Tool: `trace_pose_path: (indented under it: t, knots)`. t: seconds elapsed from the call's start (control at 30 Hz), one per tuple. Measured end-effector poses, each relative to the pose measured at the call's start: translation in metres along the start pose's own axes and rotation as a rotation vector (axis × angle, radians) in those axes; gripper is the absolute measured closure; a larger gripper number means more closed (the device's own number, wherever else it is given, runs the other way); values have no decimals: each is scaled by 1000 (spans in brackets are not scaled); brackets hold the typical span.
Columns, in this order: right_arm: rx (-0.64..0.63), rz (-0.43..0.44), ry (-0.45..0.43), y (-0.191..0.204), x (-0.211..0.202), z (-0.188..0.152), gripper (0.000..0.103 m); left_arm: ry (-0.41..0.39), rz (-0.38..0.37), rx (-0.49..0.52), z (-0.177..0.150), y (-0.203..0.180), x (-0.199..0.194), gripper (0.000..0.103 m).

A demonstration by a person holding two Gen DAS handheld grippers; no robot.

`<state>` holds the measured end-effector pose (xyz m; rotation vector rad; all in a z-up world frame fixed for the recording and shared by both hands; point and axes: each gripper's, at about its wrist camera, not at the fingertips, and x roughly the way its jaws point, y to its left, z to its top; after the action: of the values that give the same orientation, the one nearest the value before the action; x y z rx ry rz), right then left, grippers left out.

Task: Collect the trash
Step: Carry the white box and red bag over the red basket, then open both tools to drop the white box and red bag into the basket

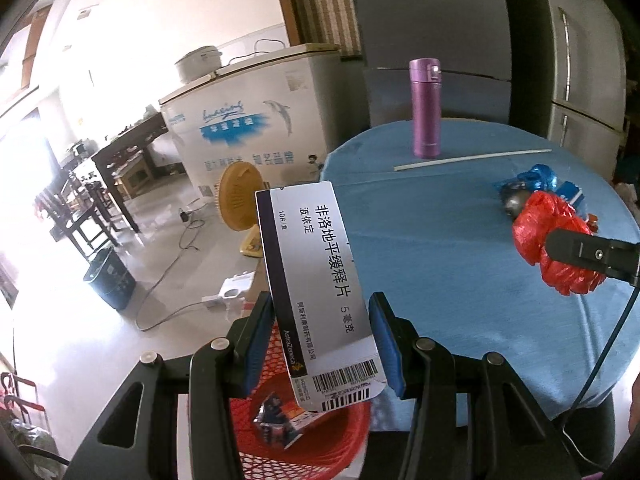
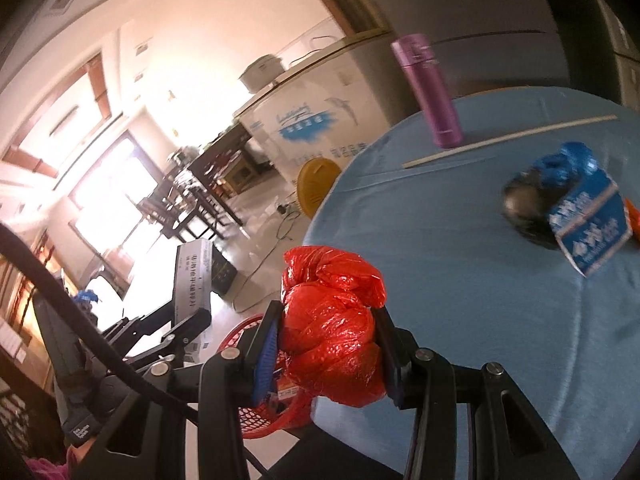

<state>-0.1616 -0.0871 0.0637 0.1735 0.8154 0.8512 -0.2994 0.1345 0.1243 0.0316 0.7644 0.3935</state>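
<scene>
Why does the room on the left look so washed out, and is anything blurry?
Left wrist view: window glare bleaches the floor and walls; the medicine box stays sharp. Right wrist view: same glare, plus blur on the blue packet; straight edges bow from the fisheye lens.

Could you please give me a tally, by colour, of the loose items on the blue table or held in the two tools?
Red: 1, the crumpled bag in the right tool
White: 2, the medicine box in the left tool and the thin stick
Purple: 1, the flask
Blue: 1, the wrapper bundle
Total: 5
</scene>
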Motion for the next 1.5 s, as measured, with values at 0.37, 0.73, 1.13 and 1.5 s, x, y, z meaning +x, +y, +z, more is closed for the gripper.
trace_pose_path:
  t: [0.37,0.73,1.13,1.5]
  knots:
    - [-82,38,75,44,42,0,56,48,45,-36,-17,33,12,53]
    - [-146,54,146,83,87,-1,56,95,98,-67,-39,64,24,53]
    - [-175,48,197,103,123,-8,56,152,61,-82,-57,75,34,53]
    - [-169,51,261,104,160,-9,54,266,-38,-94,-81,79,50,52]
